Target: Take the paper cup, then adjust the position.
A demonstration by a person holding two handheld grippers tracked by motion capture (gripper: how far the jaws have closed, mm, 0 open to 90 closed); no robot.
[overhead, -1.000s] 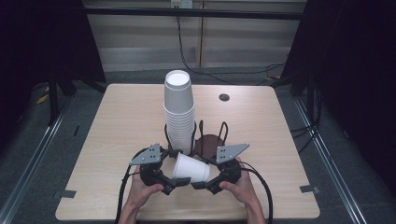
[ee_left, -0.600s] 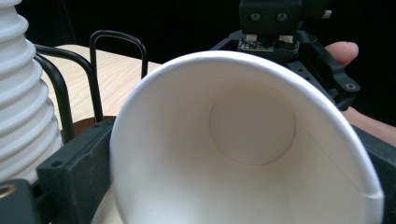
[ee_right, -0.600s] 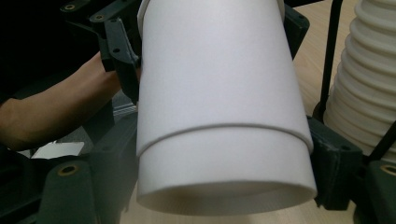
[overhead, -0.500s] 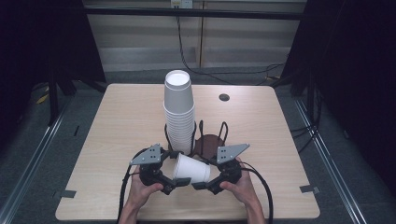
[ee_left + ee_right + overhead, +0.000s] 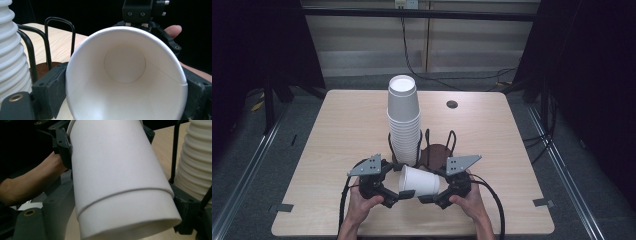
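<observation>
While a white paper cup [image 5: 419,181] lies on its side above the tabletop [image 5: 337,130], both claws clamp it between them. Left claw [image 5: 402,194] has just been closing onto the rim end; right claw [image 5: 424,198] grips the base end. Just behind stands a tall cup stack [image 5: 403,120] in a wire holder [image 5: 437,145].

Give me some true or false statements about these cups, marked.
1. A white paper cup lies sideways between the left gripper and right gripper. True.
2. The tall stack of white cups stands mouth up. False: they are upside down.
3. The left gripper view shows the cup's base from outside. False: it looks into the open mouth; its jaws have just been closing on the rim.
4. A small dark round thing lies on the light wooden table. True.
</observation>
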